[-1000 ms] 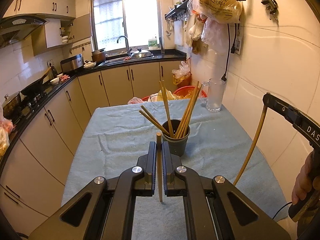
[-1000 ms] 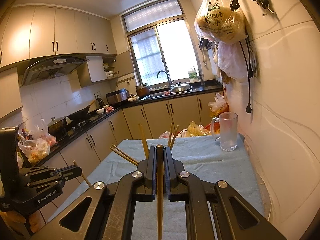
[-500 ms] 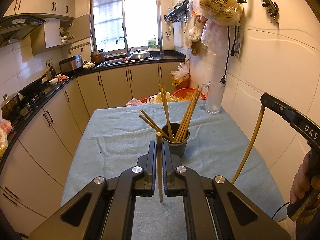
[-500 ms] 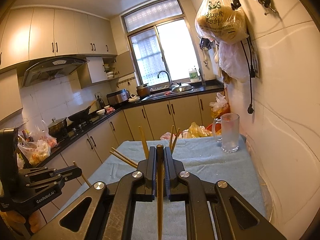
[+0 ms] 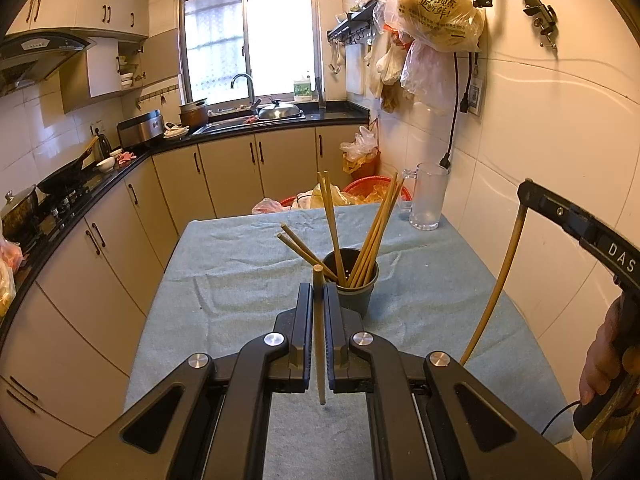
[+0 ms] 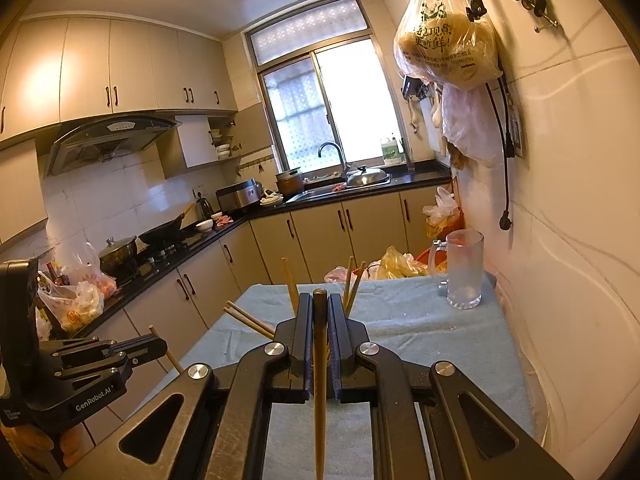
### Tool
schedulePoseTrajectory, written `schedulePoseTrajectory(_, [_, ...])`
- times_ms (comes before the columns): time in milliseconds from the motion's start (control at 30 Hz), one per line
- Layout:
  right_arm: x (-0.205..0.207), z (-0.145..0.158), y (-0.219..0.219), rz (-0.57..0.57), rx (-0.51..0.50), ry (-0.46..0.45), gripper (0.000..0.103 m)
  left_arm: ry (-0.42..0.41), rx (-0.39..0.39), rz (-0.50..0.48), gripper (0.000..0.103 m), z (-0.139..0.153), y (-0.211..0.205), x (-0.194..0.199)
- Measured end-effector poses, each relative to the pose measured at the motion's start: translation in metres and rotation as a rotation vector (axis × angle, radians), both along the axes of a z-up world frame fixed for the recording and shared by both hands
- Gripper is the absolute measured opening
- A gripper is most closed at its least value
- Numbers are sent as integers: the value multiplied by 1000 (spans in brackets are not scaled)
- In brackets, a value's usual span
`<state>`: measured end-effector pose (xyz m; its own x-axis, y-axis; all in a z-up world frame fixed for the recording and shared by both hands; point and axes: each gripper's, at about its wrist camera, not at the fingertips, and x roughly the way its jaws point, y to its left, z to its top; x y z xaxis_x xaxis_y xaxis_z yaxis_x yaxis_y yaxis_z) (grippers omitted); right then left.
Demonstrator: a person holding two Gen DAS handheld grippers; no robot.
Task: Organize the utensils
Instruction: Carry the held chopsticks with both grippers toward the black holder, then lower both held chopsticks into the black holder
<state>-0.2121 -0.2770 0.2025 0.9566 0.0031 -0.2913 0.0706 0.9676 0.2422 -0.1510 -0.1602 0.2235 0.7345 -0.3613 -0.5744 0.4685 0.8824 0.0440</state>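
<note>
Jaws, left wrist view: left gripper (image 5: pixel 319 300) is pinched on a single chopstick (image 5: pixel 319 336), which runs lengthwise between the pads, its blunt end poking out past the fingertips
Holder: dark utensil cup (image 5: pixel 354 290) stands upright on the blue-green cloth (image 5: pixel 240 280) just ahead of the left gripper, slightly to its right
Cup contents: a loose bundle of chopsticks (image 5: pixel 372 236), some leaning left, some right
Other gripper seen here: right gripper (image 5: pixel 580 228) at the right edge, a long chopstick hanging down from it above the table's right side; the person's hand (image 5: pixel 608 356) grips its handle
Far corner: glass mug (image 5: pixel 428 196) near the wall

Jaws, right wrist view: right gripper (image 6: pixel 320 312) is clamped on its own chopstick (image 6: pixel 319 380), running lengthwise between the pads
Holder here: hidden behind the fingers; only chopstick tips show above them
Other gripper seen here: left gripper (image 6: pixel 154 344) low at the left, off the table's near left corner, its chopstick crossing its tip
</note>
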Motion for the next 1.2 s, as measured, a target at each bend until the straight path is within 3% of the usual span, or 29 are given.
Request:
schedulePoseTrajectory(433, [2, 11, -1, -8, -16, -19, 8, 4, 13, -26, 5, 2, 0, 2])
schedulePoseTrajectory(633, [5, 12, -4, -7, -15, -18, 8, 20, -26, -52, 5, 8, 4, 5])
schedulePoseTrajectory(933, [15, 26, -13, -21, -38, -34, 8, 0, -147, -73, 5, 51, 18, 12])
schedulePoseTrajectory(1200, [40, 47, -25, -32, -15, -69, 8, -85, -226, -71, 5, 88, 6, 27])
